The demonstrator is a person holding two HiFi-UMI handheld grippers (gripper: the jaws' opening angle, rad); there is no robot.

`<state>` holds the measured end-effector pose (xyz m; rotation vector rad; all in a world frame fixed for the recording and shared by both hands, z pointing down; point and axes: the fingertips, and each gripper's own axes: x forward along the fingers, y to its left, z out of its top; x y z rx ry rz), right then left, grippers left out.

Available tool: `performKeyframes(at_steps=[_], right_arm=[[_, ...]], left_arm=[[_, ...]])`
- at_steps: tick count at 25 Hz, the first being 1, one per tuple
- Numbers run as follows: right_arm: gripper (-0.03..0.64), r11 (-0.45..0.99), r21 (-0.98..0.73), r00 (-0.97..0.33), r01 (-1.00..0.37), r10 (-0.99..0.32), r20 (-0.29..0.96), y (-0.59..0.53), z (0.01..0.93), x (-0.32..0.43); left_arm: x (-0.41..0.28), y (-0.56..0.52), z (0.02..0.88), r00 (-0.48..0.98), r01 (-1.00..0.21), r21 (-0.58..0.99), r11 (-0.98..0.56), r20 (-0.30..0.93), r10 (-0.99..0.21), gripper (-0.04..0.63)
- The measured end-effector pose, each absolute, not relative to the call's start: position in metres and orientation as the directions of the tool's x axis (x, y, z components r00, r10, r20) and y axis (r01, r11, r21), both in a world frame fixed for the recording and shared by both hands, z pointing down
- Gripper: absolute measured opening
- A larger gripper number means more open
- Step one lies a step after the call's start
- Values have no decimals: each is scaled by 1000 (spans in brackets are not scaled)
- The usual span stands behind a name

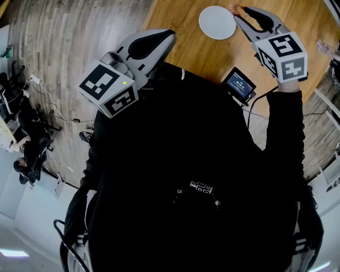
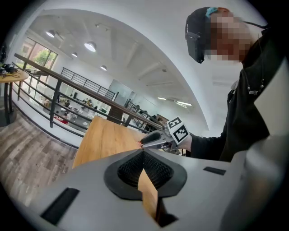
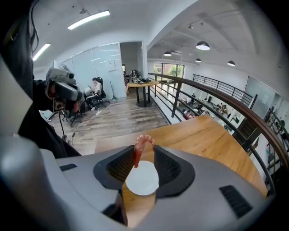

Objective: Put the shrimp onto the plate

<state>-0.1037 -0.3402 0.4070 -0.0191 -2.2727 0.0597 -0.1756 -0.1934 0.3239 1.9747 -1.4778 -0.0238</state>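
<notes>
Grips a pink shrimp [image 3: 142,146] in the right gripper [image 1: 236,11], at its tips, above the wooden desk [image 1: 186,53] beside the white plate [image 1: 217,22]. Holds the left gripper [image 1: 169,36] empty, jaws together, near the desk's left edge.

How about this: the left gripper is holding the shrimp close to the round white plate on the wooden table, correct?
Not quite. It is the right gripper that holds the shrimp, pinched between its jaw tips, as the right gripper view shows. The left gripper holds nothing. The rest stands: the round white plate lies close by on the wooden table.
</notes>
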Motion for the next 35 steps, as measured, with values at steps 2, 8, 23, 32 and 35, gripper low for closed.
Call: performKeyframes(at_steps=[2,8,23,32,35], right_arm=[[147,999,-43,-627,5,37,778,-339,419,-102],[147,998,-42,-600,42,58,798,-329,435,-112],[147,997,-34,-511,68,64,857,-329,529,-98],[147,997,-37,-442,73,65,895,-326,578,-91],[147,996,-22,-419,92,59,906,-326,596,-87]], left_arm=[[-175,-188,327,352,-848,514,-126,369,-860,6],[-178,-175,330,319,-849,523,-76,392,-863,6],[-172,-150,347,270,-830,558,14,425,-864,6],[-171,-139,348,239,-835,548,51,444,-863,6],[-169,-137,354,226,-833,549,67,449,-864,6]])
